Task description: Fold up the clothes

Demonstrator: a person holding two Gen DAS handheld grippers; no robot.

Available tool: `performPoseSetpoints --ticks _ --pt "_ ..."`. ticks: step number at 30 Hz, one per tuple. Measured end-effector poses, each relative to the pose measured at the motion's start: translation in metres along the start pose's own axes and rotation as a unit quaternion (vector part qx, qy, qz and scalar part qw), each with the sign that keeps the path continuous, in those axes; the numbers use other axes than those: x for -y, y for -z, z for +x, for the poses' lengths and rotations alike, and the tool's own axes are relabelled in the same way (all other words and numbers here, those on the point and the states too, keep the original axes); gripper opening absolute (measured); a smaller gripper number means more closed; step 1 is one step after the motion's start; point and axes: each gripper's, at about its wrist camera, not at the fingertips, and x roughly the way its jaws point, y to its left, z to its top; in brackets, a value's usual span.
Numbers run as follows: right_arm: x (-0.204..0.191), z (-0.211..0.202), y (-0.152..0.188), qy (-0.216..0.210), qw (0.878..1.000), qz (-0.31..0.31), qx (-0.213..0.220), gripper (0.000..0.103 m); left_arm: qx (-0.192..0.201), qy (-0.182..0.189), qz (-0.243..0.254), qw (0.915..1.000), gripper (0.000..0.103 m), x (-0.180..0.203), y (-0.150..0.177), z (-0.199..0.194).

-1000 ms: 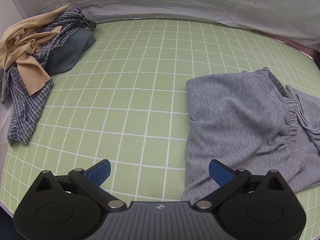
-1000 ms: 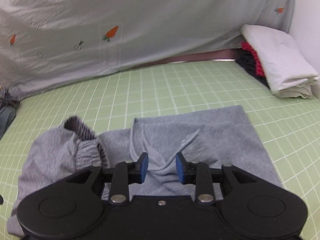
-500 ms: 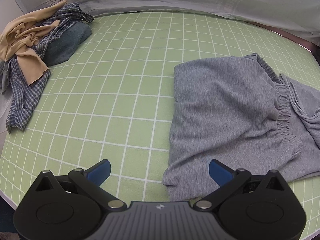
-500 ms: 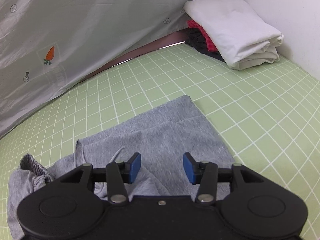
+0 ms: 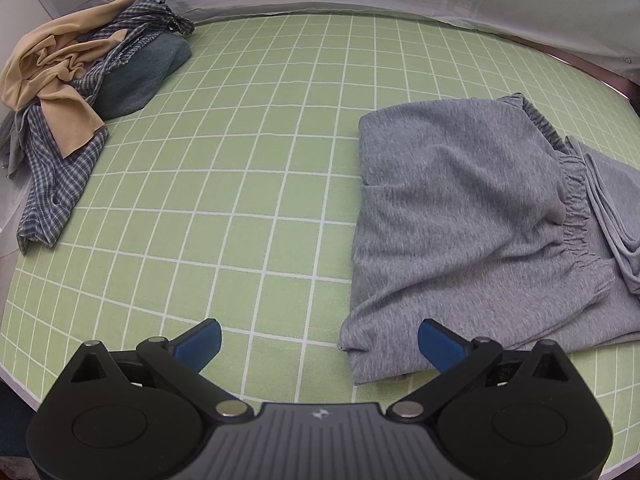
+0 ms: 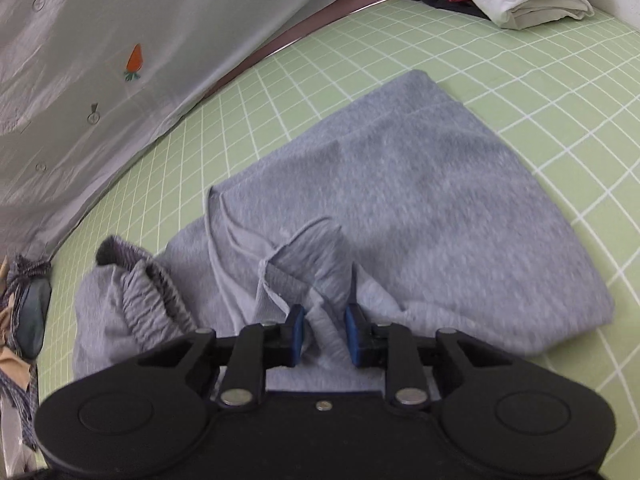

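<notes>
The right gripper (image 6: 325, 336) pinches a thin ridge of the grey knit shorts (image 6: 400, 208); it could slip free. Beside them, the left gripper (image 5: 318, 342) gapes, holding nothing.

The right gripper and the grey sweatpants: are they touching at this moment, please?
Touching. The right wrist view shows the right gripper with its blue fingers closed on a raised fold of the grey sweatpants, cloth bunched between them.
</notes>
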Motion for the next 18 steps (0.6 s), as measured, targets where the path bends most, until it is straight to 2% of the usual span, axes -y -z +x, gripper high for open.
performPoseSetpoints --ticks 4,7,10,14,15,18 --pt "-0.01 -0.015 0.023 -0.002 1.0 -0.027 -0.009 0.024 0.0 0.006 0.007 1.0 0.103 -0.002 -0.001 0.003" --pt "-0.015 -0.03 0.019 0.01 0.999 -0.032 0.032 0.03 0.0 0.008 0.01 0.9999 0.103 -0.005 0.0 0.003" --pt "-0.016 -0.038 0.004 0.034 0.996 -0.029 0.075 0.051 -0.001 0.008 0.01 0.9999 0.103 -0.01 0.002 0.003" --pt "-0.012 -0.021 -0.017 0.039 0.997 -0.017 0.067 0.061 -0.001 0.003 0.003 1.0 0.103 -0.02 0.006 0.002" --pt "-0.012 -0.015 -0.021 0.041 0.997 -0.018 0.063 0.067 -0.002 0.001 0.0 1.0 0.103 -0.022 0.007 0.001" --pt "-0.017 0.003 -0.023 0.048 0.997 -0.039 0.047 0.069 -0.004 -0.005 -0.008 0.9999 0.103 -0.03 0.011 0.0"
